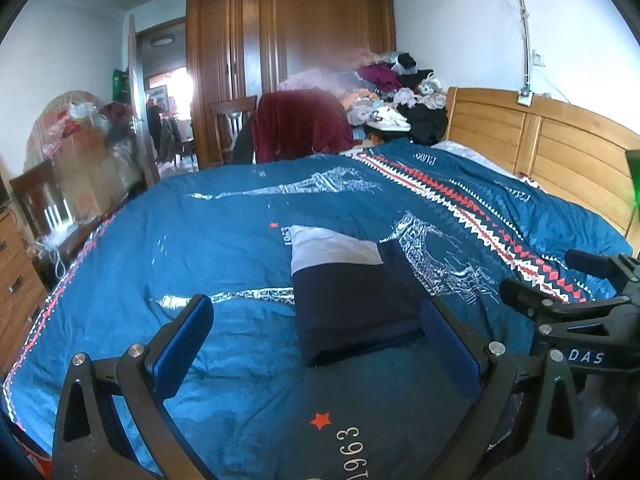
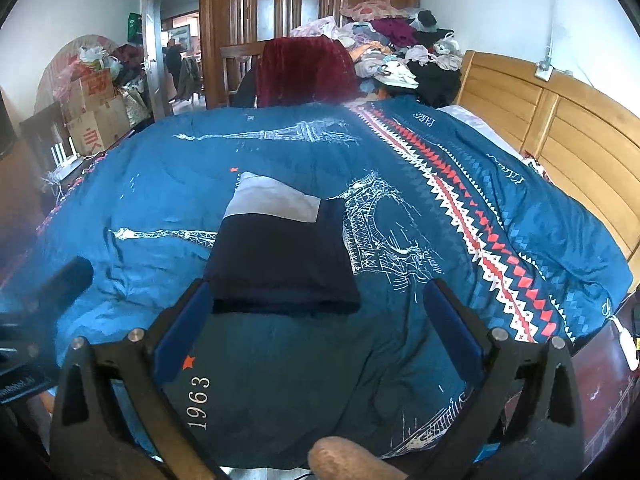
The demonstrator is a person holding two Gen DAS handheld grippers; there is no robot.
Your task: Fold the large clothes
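Now folded garment [image 1: 352, 300] on bed, just beyond both tongs [image 1: 316, 348] [image 2: 316, 328], spread wide, empty

A bed [image 1: 560, 148] with a wooden headboard carries a blue quilt [image 1: 208, 240] printed with white towers, red stars, "1963" and a red-and-white zigzag band. On the quilt, near its middle, lies a folded garment [image 1: 352, 304], dark navy with a pale grey panel at its far end, its edges squared and flat.
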